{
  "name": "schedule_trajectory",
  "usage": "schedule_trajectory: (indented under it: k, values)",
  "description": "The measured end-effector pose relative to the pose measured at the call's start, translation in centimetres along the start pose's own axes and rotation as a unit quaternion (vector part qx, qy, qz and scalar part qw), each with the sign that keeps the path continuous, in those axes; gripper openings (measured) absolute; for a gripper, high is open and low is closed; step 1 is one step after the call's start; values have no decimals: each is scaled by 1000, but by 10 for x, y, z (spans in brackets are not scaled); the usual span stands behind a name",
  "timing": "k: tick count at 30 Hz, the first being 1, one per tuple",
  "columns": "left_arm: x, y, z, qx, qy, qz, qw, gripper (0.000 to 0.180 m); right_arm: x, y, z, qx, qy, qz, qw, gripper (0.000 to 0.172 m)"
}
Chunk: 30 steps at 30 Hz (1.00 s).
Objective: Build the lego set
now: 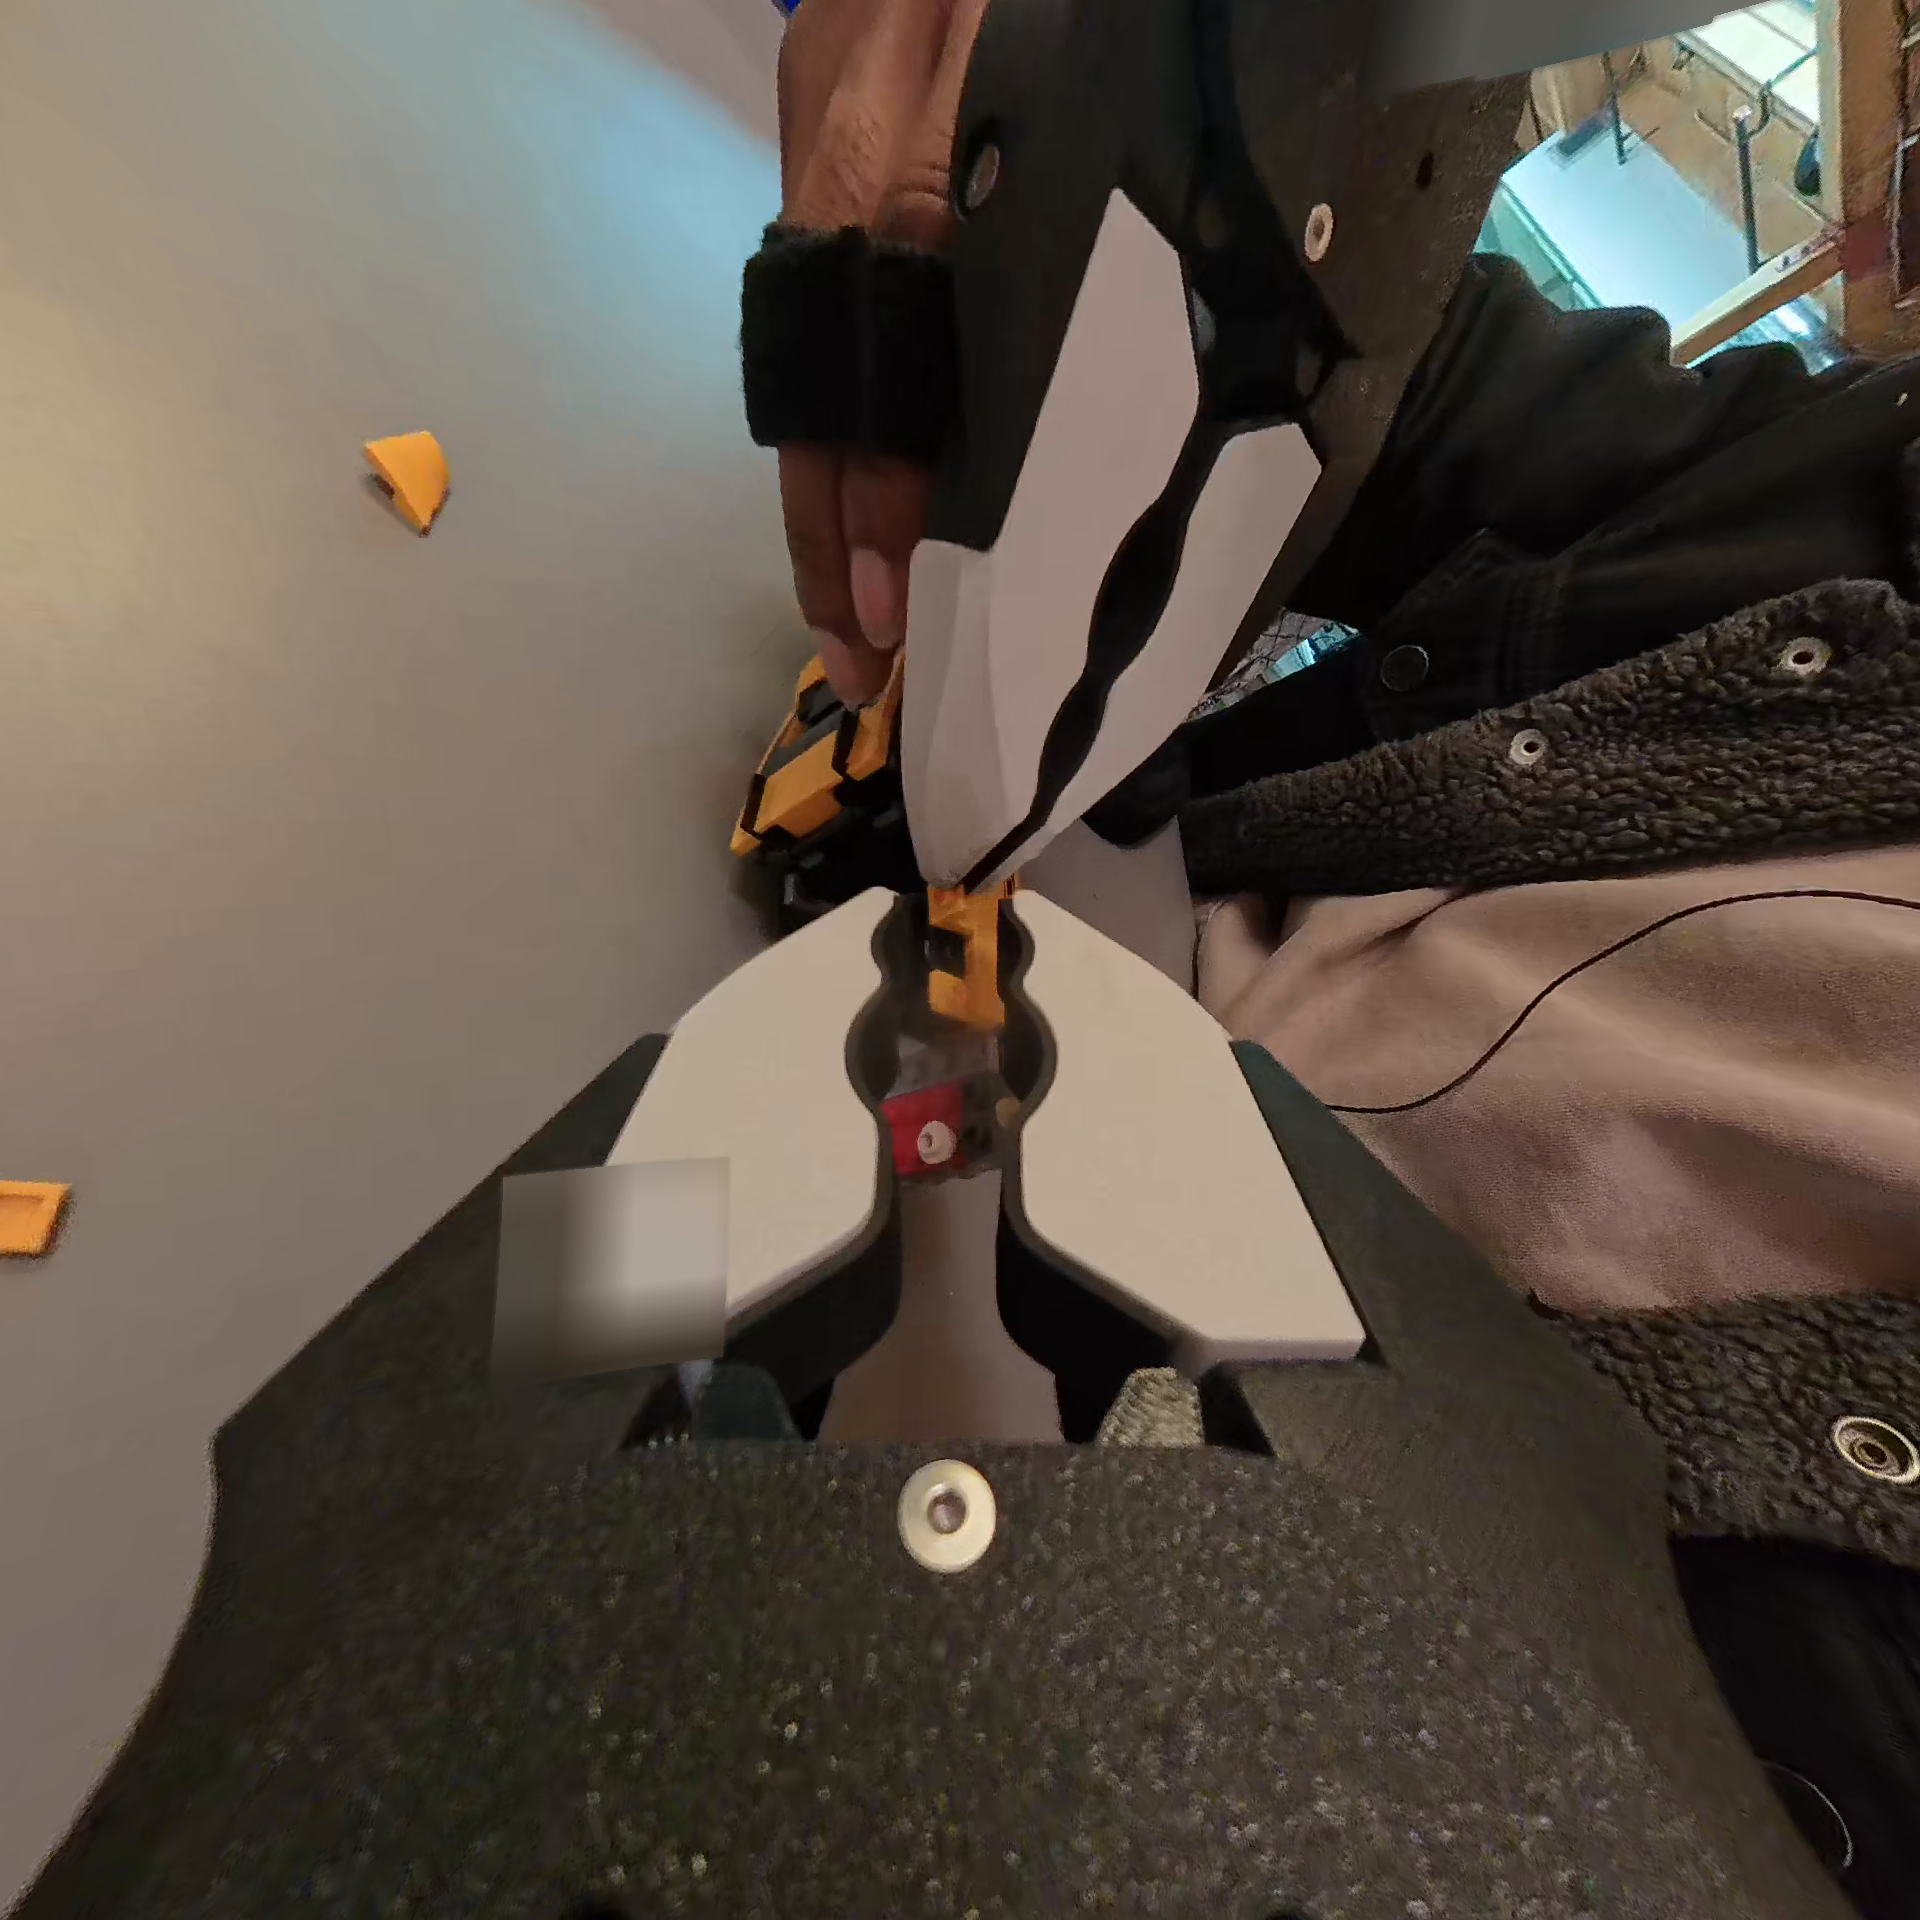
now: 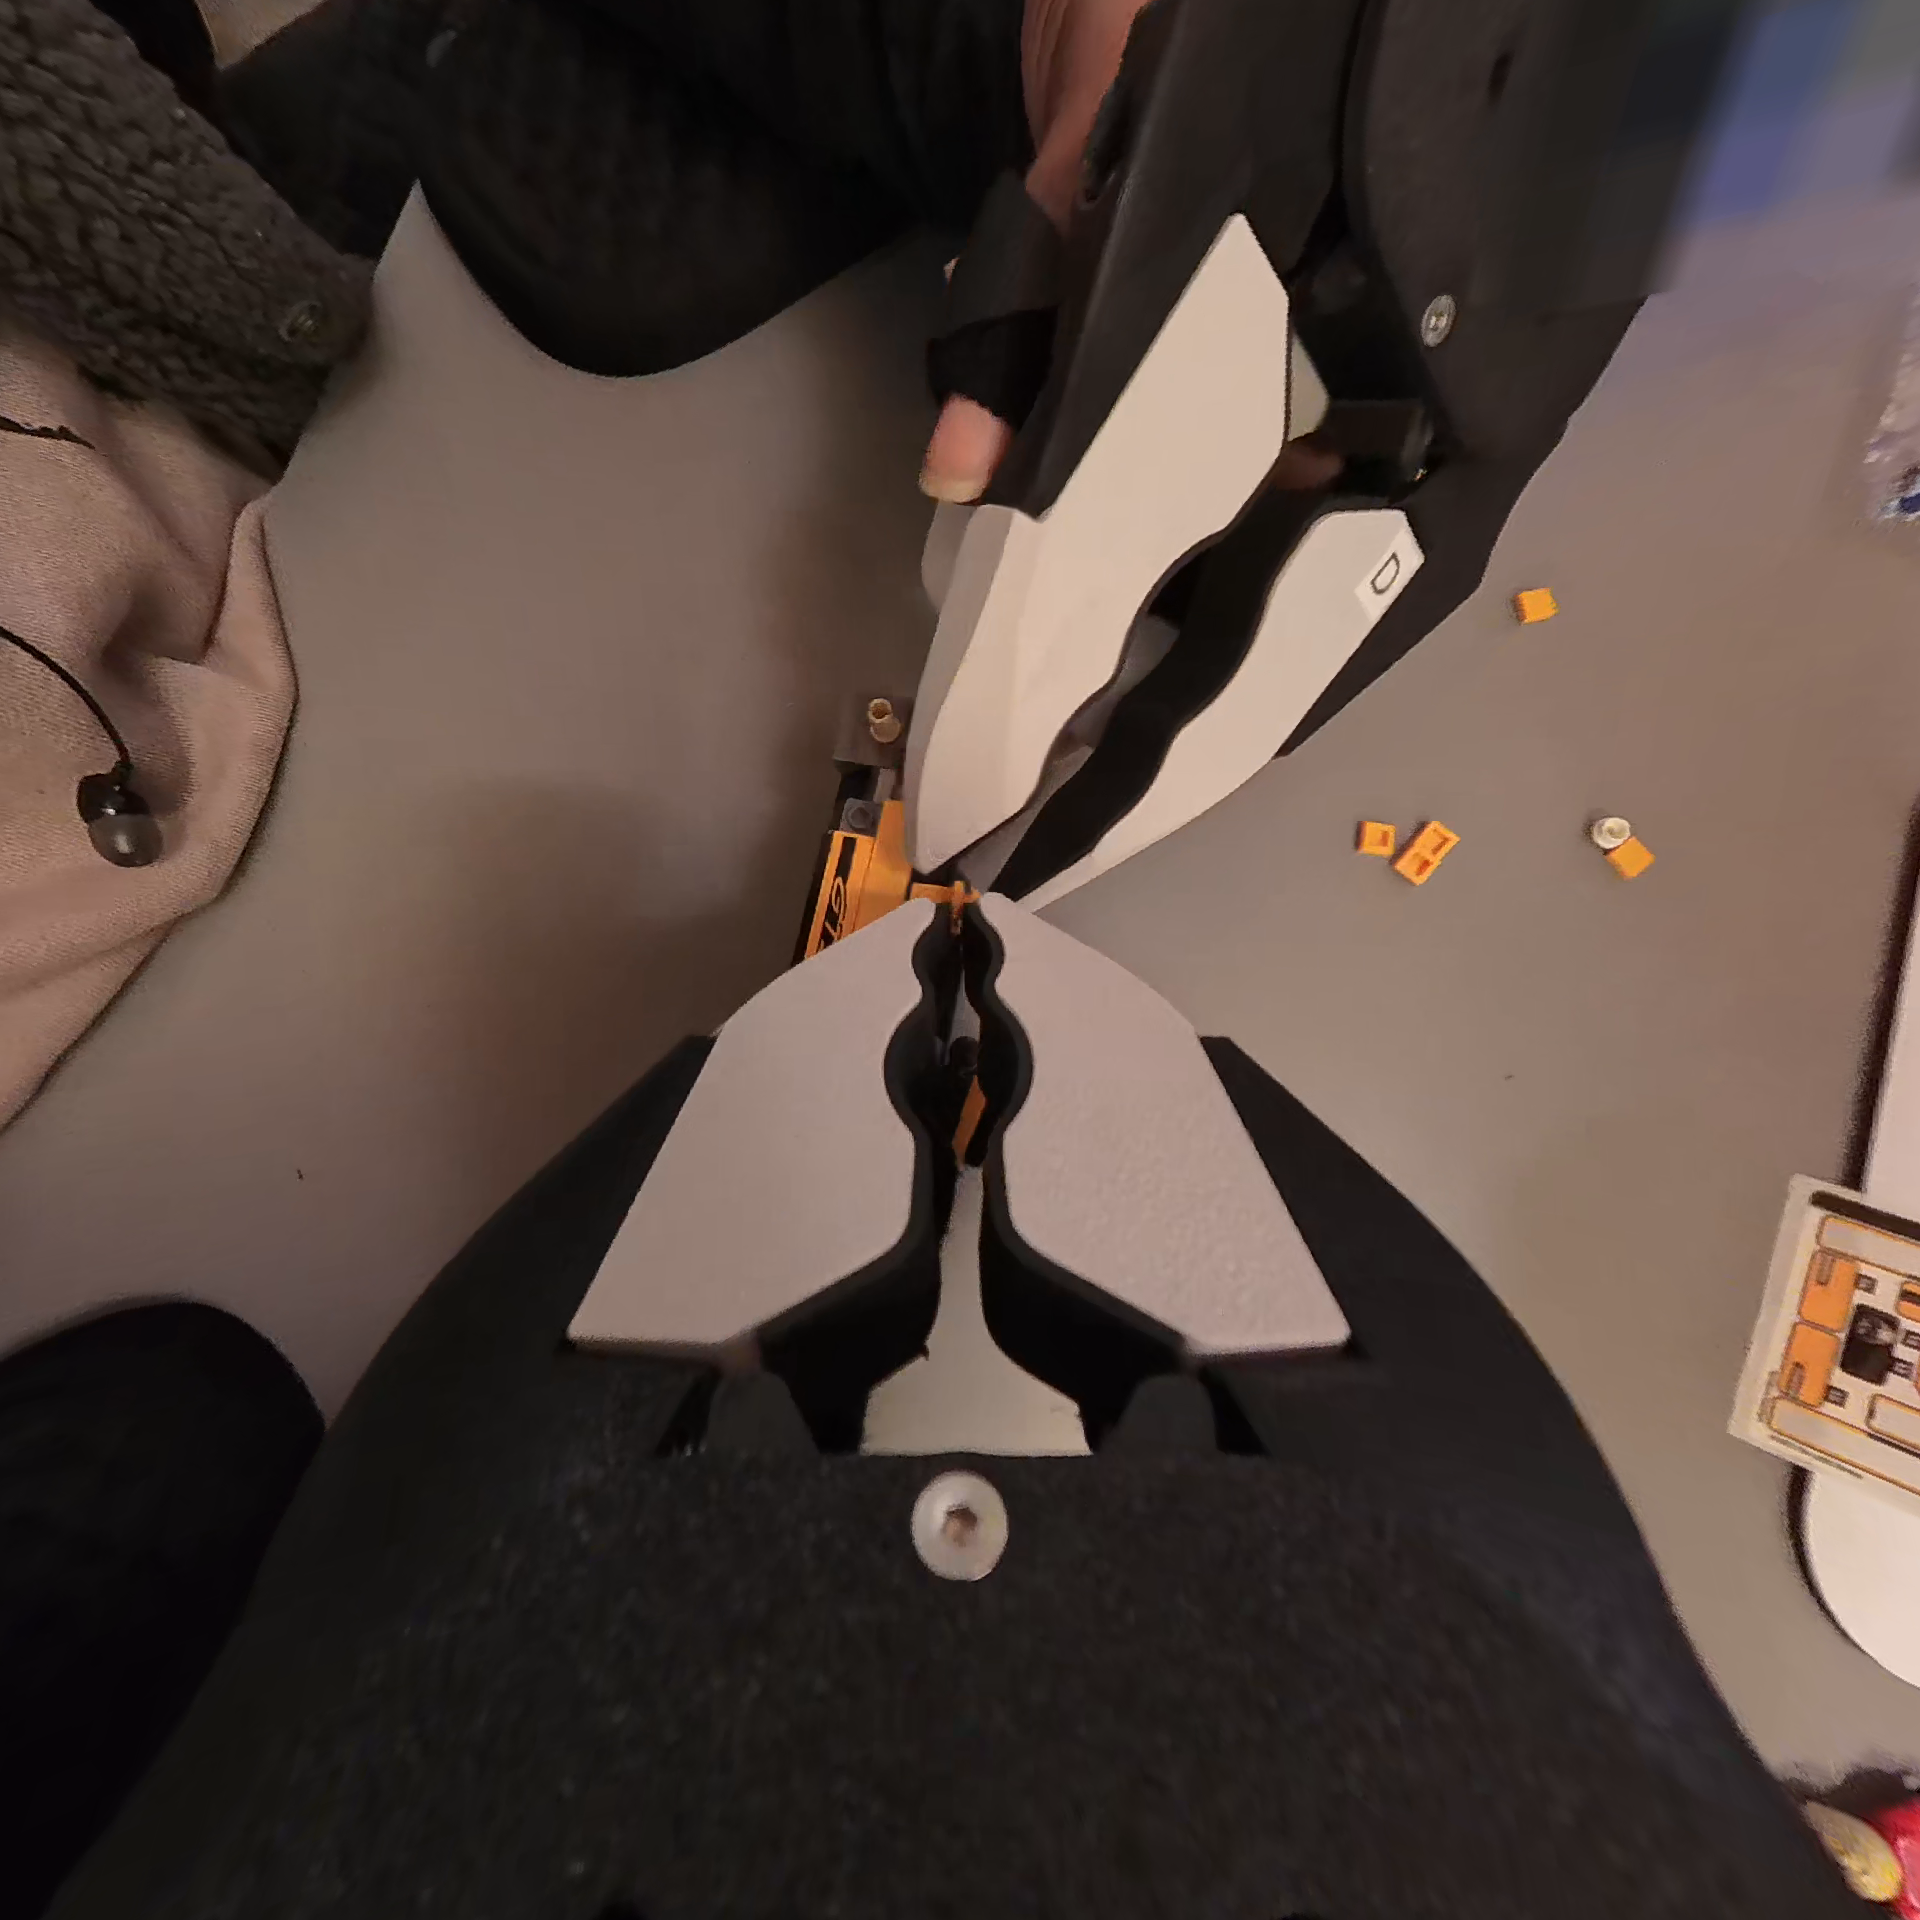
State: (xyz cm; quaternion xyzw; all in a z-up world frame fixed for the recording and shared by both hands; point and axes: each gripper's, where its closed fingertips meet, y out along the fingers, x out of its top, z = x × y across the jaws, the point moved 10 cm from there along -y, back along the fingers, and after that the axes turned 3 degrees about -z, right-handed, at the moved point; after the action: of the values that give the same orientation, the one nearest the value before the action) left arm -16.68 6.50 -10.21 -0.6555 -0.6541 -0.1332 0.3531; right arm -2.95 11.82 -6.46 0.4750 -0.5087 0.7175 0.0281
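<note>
An orange and black toy brick car (image 1: 821,769) lies on the grey table (image 1: 312,831); it also shows in the right wrist view (image 2: 847,883). My left gripper (image 1: 956,904) is closed on an orange and black section of the car (image 1: 966,966), with a red part (image 1: 930,1138) visible farther back between its fingers. My right gripper (image 2: 961,904) is shut on a thin orange piece (image 2: 958,896) at the car's edge. In the left wrist view it (image 1: 971,868) comes down from above and pinches the top of that same section. The two grippers meet tip to tip.
Loose orange pieces lie on the table (image 1: 410,478), (image 1: 31,1216), (image 2: 1413,847), (image 2: 1532,605), (image 2: 1621,847). A printed sheet (image 2: 1849,1351) on a white board sits at the right. The person's dark jacket (image 1: 1558,727), beige cloth (image 2: 125,623) and an earphone (image 2: 120,821) lie close by. Only a small space, under 4 cm, lies between the two pairs of fingers.
</note>
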Motion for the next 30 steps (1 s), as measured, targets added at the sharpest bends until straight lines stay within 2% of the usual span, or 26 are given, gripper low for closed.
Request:
schedule_trajectory:
  k: [20,30]
  values:
    - [-6,10,5,-27,-50,9,998,9,2,0,4,-8,-10,16,1000,2]
    - [-7,11,2,-14,-49,11,999,9,0,-6,6,-21,-7,11,1000,7]
